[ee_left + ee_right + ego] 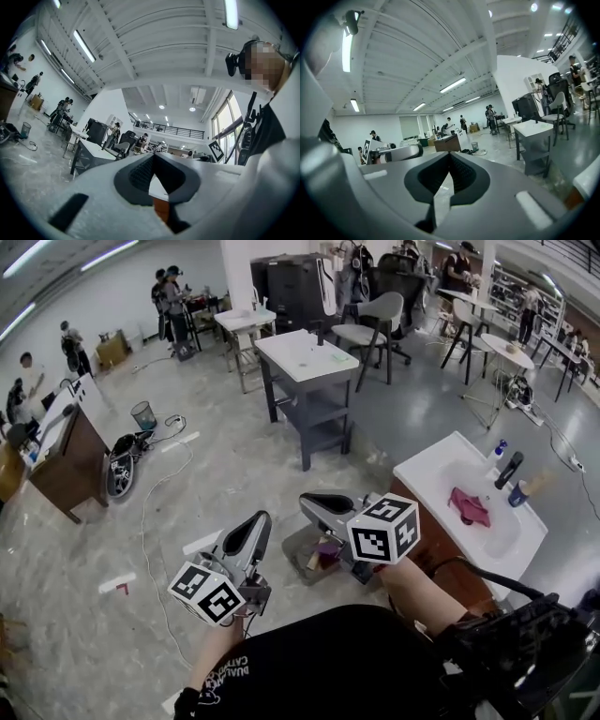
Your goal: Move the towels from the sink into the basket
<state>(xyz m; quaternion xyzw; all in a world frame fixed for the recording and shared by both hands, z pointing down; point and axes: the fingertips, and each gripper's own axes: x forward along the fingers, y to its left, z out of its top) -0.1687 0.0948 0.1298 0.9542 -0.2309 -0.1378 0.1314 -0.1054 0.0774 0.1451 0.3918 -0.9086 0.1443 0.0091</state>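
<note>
light: bright, ceiling tubes [84, 46] (some glare) | edges: fisheye-bent, dark corners | foreground: blurred

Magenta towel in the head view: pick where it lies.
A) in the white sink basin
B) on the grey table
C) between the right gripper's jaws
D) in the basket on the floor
A: the magenta towel lies crumpled in the white sink basin near the black faucet, while the right gripper is shut on nothing.
</note>
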